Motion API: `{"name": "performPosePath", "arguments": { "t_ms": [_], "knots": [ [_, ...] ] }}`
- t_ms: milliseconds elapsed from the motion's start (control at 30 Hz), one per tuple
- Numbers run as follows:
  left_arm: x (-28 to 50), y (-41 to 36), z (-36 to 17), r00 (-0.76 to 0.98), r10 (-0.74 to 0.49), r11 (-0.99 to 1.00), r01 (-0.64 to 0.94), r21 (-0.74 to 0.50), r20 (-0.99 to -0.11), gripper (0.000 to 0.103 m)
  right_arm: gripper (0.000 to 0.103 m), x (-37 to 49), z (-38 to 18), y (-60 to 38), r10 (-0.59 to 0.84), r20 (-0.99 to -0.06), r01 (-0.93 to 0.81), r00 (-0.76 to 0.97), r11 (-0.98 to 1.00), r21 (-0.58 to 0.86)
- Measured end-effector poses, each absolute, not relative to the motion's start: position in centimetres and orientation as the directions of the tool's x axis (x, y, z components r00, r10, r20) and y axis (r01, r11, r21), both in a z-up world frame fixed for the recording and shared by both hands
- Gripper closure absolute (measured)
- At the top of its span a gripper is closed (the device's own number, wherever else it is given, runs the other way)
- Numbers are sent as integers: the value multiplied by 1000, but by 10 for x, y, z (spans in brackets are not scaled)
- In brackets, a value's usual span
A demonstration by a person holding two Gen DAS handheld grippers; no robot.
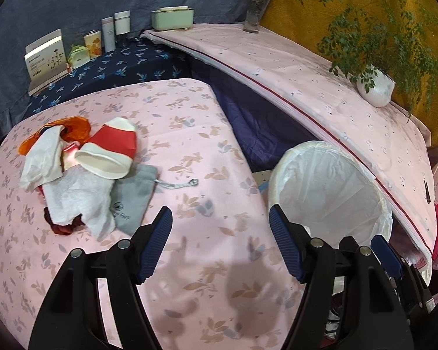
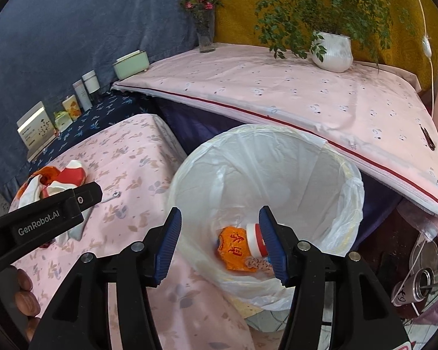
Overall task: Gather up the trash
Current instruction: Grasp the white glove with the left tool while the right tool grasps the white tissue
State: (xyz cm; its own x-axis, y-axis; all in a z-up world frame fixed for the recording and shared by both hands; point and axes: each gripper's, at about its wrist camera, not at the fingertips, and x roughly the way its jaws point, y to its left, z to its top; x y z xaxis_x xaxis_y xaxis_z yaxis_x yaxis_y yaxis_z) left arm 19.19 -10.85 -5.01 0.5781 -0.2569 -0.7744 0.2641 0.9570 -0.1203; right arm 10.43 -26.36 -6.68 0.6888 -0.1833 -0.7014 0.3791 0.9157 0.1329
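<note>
The left gripper [image 1: 220, 242] hangs spread and empty over the pink floral tablecloth [image 1: 189, 134]. A crushed red-and-white paper cup [image 1: 109, 153] lies on its side atop white tissues [image 1: 73, 192], its mouth facing left. The right gripper [image 2: 219, 242], likewise parted, hovers above the white-lined bin [image 2: 277, 157], where an orange wrapper [image 2: 233, 248] lies.

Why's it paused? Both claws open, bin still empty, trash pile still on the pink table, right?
Not quite: the bin isn't empty. The right wrist view shows an orange wrapper and a red-and-white cup at its bottom. Otherwise correct: left claw and right claw are open, and the trash pile lies on the pink table.
</note>
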Motion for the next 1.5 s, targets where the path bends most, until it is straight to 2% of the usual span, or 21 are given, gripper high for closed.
{"name": "performPosePath", "arguments": {
  "t_ms": [1100,1267,1500],
  "knots": [
    [221,98,-61,617,-120,978,-60,-199,-778,31,49,159,-70,-90,6,-734,95,679,991,95],
    [233,126,-64,615,-111,970,-104,-220,-780,22,49,176,-75,-66,29,-742,60,670,994,93],
    [256,143,-69,606,-112,965,-121,-231,-788,21,49,207,-86,-42,65,-757,35,651,993,115]
  ]
}}
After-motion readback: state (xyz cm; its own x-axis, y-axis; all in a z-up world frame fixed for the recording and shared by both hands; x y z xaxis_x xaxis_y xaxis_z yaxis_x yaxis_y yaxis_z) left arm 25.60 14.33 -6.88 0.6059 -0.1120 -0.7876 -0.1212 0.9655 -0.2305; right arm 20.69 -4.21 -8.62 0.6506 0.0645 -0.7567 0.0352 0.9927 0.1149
